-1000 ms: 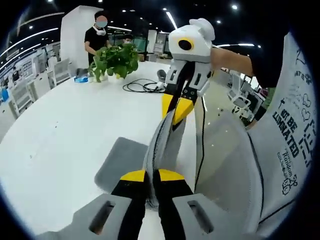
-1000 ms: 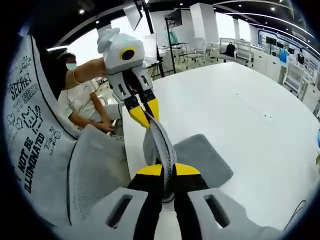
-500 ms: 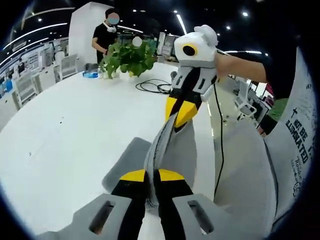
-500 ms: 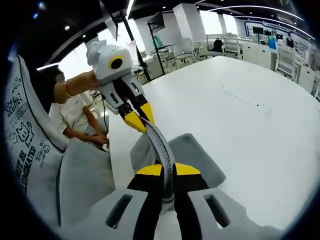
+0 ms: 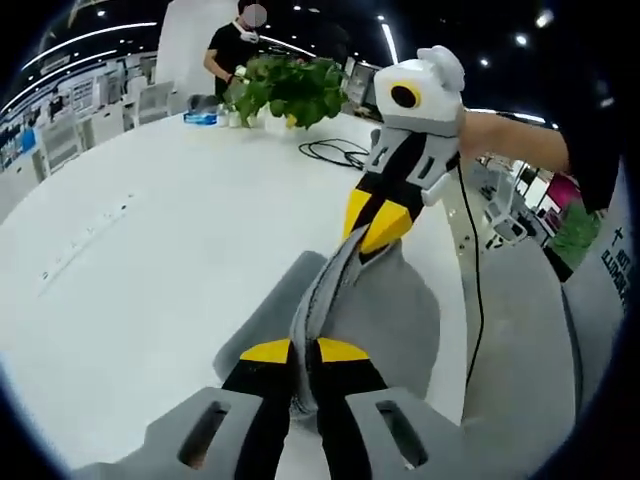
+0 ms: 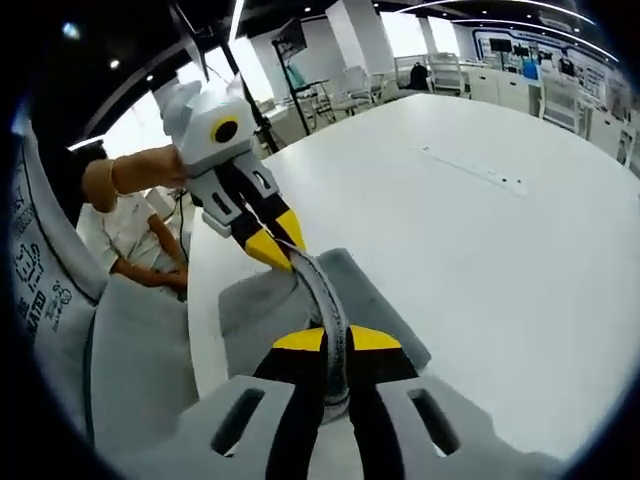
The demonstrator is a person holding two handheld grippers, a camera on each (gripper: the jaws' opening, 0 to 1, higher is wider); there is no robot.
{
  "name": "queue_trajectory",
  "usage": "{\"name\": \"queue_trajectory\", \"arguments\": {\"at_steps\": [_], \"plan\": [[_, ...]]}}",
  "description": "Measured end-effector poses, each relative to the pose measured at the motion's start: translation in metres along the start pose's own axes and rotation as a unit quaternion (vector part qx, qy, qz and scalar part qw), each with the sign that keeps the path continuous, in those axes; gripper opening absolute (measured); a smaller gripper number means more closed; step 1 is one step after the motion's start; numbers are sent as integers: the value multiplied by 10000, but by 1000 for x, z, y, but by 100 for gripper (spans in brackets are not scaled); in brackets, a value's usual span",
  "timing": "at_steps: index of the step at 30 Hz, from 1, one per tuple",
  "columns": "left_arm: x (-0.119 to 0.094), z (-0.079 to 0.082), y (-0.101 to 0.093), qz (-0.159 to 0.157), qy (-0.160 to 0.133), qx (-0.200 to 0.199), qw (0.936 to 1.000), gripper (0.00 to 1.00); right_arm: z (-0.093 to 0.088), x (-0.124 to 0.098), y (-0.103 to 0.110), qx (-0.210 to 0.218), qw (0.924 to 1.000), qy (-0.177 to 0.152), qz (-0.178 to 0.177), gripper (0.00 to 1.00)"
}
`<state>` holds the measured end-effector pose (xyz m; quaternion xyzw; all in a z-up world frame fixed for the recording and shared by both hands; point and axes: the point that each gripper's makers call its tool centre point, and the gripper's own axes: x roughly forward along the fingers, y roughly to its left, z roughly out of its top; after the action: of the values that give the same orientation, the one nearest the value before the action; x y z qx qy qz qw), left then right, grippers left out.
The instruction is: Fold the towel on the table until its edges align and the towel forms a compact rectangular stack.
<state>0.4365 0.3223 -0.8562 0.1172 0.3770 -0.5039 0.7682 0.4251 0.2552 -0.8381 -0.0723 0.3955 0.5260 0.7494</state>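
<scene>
White table [image 5: 130,250], broad and mostly bare. Grey towel [image 5: 385,310] lies partly on it near the edge, one hem lifted and strung taut between both claws. Left gripper [image 5: 303,352] clamped on one corner, right gripper [image 6: 326,342] clamped on the other. Judged mid-fold: next, carry the raised hem across and lay it flush on the far edge, corners matched, before letting go.
</scene>
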Motion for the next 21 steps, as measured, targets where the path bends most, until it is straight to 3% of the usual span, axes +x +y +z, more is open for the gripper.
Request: {"name": "queue_trajectory", "arguments": {"at_steps": [10, 17, 21], "plan": [[21, -14, 20, 255, 10, -100, 9996, 11, -17, 20, -24, 244, 9995, 122, -180, 7], [17, -15, 30, 601, -110, -203, 9979, 19, -9, 14, -35, 179, 9982, -85, -558, 7], [10, -16, 42, 986, -204, -278, 9945, 22, -3, 2, -41, 210, 9968, -234, -738, 8]]}}
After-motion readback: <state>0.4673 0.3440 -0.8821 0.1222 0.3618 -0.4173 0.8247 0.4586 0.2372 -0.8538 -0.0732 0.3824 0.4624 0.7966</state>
